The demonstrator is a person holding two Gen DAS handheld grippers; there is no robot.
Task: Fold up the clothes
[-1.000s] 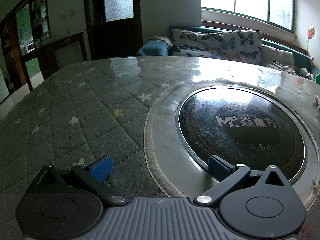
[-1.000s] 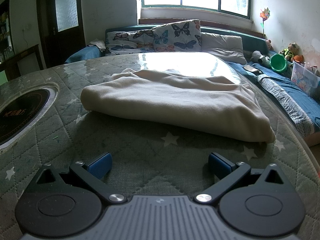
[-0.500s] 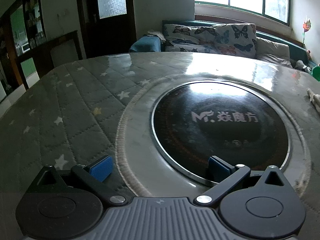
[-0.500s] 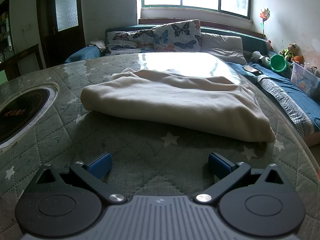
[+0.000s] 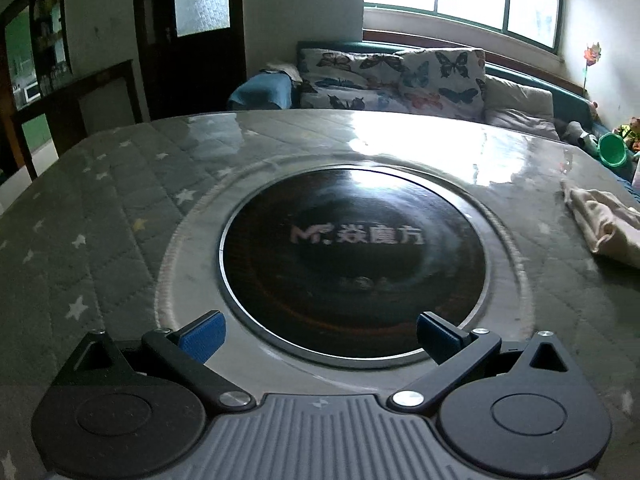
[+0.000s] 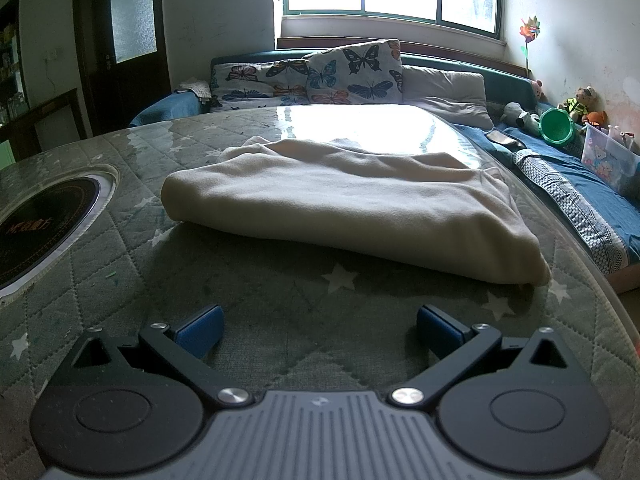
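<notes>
One cream, soft knitted garment lies on the bench, which is covered with a grey-green quilted star-print cloth under a glossy sheet. The garment is doubled over into a thick, fairly tidy rectangle with a rounded fold along its near edge; whether further folds are wanted or this is the final shape cannot be judged. No other clothes show on the bench.

Both tools are clear of the cloth. The right hand-held gripper hovers near the garment's front edge, blue pads spread wide with nothing between them. The left hand-held gripper is likewise spread and empty, hanging over the round black glass cooktop set into the bench.

The right view gives the whole folded garment and only a sliver of the cooktop at its left edge. The left view shows the full cooktop with its white lettering, and only one cream corner of the garment at its right edge, well apart from that gripper.
</notes>
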